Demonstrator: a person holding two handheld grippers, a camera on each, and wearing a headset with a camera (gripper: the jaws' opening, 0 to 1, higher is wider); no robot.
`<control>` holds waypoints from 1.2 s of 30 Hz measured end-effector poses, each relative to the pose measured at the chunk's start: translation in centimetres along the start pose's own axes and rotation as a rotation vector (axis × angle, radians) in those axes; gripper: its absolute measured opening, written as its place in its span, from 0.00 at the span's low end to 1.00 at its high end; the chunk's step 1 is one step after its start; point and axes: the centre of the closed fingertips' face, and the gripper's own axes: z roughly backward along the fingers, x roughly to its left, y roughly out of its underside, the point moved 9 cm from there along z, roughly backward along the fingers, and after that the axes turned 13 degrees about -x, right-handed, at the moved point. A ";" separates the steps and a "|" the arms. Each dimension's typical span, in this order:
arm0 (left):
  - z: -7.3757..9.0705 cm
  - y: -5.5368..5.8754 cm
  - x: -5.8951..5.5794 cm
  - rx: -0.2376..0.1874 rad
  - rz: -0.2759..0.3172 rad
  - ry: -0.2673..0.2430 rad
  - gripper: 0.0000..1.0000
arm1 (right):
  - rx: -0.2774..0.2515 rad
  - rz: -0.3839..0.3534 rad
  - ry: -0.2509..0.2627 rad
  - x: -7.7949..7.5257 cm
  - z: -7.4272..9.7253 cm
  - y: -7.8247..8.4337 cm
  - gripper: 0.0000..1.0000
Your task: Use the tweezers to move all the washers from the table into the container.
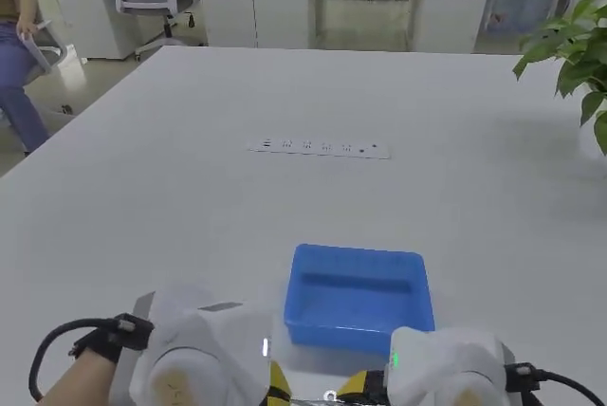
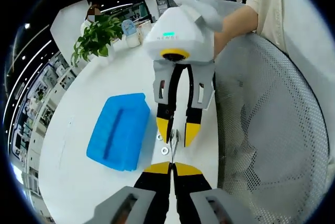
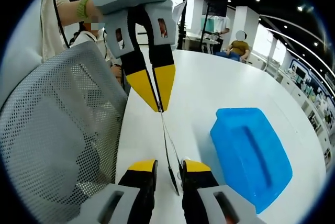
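A: At the near table edge, where are the tweezers?
B: Left gripper is clenched on one end. Long axis runs straight into the right gripper; its jaws sit apart, straddling them, not gripping. Right looks best placed to take them.
A: Washers?
B: Two on the table, just beside the tweezers, on the container side. Container looks empty.

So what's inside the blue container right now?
The blue container shows only bare blue floor, nothing lying in it. Its near wall hides the front strip of floor.
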 end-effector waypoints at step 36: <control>-1.3 -4.3 1.7 -0.028 -0.087 0.042 0.00 | -0.061 -0.076 0.048 -1.3 0.8 0.5 0.07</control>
